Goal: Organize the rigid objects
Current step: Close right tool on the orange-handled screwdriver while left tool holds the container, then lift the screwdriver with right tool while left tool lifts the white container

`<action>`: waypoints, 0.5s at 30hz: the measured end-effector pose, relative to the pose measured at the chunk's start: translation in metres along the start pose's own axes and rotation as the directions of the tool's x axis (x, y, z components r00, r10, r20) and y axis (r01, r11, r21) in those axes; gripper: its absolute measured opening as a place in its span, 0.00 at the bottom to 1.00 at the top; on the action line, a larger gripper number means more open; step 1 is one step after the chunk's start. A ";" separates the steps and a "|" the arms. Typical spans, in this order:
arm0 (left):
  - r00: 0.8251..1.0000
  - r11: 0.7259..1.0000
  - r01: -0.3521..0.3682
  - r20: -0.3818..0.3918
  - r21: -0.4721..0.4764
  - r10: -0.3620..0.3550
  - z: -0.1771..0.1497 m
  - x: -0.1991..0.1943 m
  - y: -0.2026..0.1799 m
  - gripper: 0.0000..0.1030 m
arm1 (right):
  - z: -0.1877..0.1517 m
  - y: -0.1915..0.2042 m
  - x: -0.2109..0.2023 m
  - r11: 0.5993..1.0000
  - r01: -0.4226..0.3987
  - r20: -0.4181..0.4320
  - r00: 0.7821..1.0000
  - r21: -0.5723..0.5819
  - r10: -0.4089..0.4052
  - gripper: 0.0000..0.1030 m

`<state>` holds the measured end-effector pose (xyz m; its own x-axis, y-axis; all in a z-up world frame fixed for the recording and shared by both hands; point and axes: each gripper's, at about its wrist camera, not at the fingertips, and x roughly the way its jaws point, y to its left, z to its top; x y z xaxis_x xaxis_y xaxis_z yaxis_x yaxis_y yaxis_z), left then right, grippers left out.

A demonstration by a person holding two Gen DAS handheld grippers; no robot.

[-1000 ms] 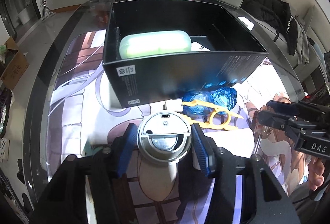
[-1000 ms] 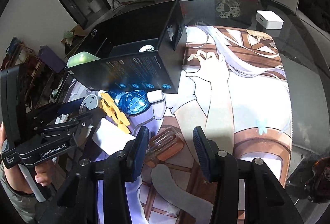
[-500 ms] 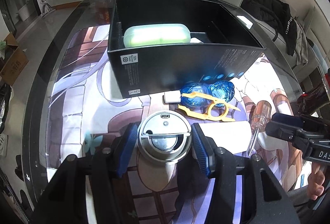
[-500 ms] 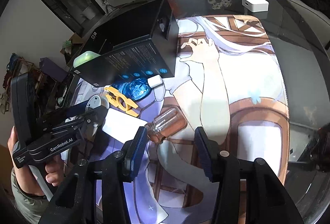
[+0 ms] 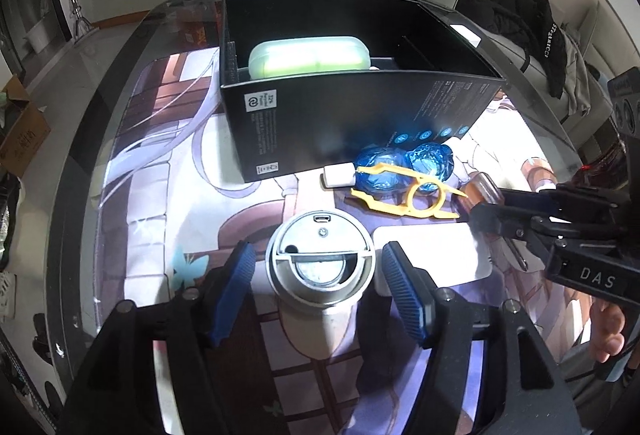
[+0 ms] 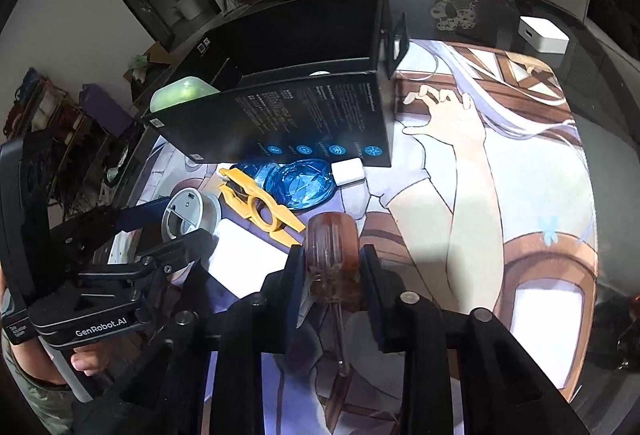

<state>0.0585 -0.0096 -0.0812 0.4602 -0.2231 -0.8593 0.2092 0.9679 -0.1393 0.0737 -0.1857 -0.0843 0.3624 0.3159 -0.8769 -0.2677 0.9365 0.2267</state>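
While the left gripper [image 5: 318, 275] straddles the round grey device [image 5: 322, 263] at lower centre, its jaws have just been widening and stand clear of it, below the black box [image 5: 360, 123]. From the right wrist, the right gripper [image 6: 332, 271] has just been closing and clamps the screwdriver [image 6: 330, 255] at its amber handle, probably to carry it to the box at upper left.

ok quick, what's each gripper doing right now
left gripper: open, jaws just widened around the round silver device, pads clear of it
right gripper: just closed on the screwdriver handle
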 end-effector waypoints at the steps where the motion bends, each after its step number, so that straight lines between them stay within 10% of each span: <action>1: 1.000 1.000 -0.008 0.002 0.002 0.008 0.001 0.001 0.000 0.64 | 0.001 0.001 0.000 1.000 -0.002 -0.001 1.000 -0.005 0.002 0.27; 15: 0.999 0.999 -0.047 0.002 0.019 0.047 0.008 0.005 0.000 0.51 | -0.007 0.005 0.001 0.999 0.015 0.004 1.000 -0.033 -0.015 0.27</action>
<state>0.0675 -0.0116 -0.0817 0.4714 -0.1780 -0.8638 0.2041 0.9748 -0.0896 0.0667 -0.1822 -0.0870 0.3701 0.3028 -0.8782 -0.2918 0.9354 0.1996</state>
